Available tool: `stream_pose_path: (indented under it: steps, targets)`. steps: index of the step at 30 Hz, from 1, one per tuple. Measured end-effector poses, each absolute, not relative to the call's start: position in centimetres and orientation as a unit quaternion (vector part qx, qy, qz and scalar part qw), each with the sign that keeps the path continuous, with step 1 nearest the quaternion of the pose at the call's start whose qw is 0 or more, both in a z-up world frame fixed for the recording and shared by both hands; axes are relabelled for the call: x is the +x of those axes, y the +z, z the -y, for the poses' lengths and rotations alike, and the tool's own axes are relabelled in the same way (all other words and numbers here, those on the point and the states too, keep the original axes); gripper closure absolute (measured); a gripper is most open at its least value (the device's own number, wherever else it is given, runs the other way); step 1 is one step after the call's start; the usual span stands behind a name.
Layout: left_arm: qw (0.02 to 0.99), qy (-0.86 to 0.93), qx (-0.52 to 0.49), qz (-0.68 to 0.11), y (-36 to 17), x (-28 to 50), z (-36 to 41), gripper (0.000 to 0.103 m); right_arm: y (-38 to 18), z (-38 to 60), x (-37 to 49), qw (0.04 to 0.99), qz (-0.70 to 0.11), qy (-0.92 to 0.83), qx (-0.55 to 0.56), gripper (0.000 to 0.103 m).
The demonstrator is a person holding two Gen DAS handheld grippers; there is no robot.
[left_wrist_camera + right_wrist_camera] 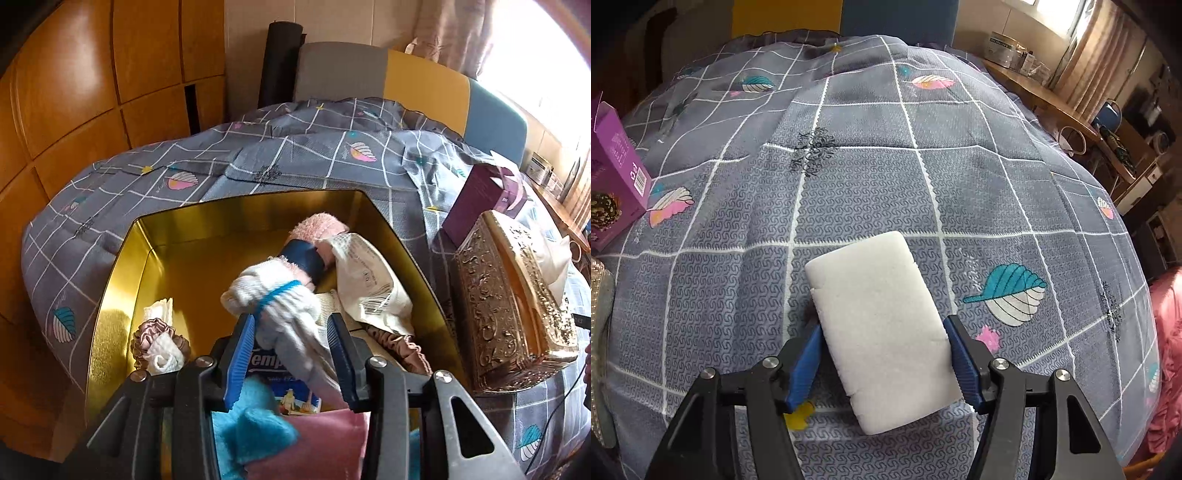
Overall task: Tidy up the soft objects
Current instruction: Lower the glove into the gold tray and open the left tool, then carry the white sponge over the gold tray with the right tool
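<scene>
In the left wrist view a gold tin box (110, 295) stands on the bed and holds soft items: a pink rolled towel with a blue band (314, 240), a cream packet (369, 280), scrunchies (155, 339), a blue cloth (251, 424) and a pink cloth (325, 439). My left gripper (293, 354) is open over the box, with a white glove (280, 299) between its jaws, not pinched. In the right wrist view my right gripper (884, 354) is shut on a white sponge block (879, 314) above the bedspread.
A grey checked bedspread (923, 177) covers the bed. An ornate gold tissue box (509, 306) and a purple carton (480, 199) stand right of the tin; the carton also shows in the right wrist view (613, 173). Wooden wardrobes are left, a desk right.
</scene>
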State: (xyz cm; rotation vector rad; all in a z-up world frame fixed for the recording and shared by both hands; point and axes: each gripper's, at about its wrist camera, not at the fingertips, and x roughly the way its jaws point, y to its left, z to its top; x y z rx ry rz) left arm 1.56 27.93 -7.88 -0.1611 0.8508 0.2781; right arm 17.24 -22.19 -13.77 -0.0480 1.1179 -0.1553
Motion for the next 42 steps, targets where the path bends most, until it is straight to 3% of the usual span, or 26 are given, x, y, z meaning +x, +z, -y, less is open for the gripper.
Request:
stream_pose_path:
  steps: [15, 27, 34, 42]
  targets:
    - [0.908, 0.11, -0.063, -0.399, -6.9, 1.0, -26.5, 0.062, -9.4, 16.2, 20.3, 0.867, -0.498, -0.021, -0.013, 0.039]
    - [0.908, 0.109, -0.078, -0.396, -6.4, 0.5, -27.1, 0.062, -2.8, 9.7, 21.6, 0.894, -0.443, 0.059, -0.009, 0.039]
    - [0.908, 0.117, -0.082, -0.393, -6.1, -0.2, -27.8, 0.062, 1.5, 3.1, 20.2, 0.904, -0.399, 0.152, -0.023, 0.039]
    - [0.907, 0.134, -0.093, -0.388, -5.7, -0.8, -28.8, 0.061, 2.3, -4.6, 15.8, 0.885, -0.383, 0.258, -0.061, 0.039]
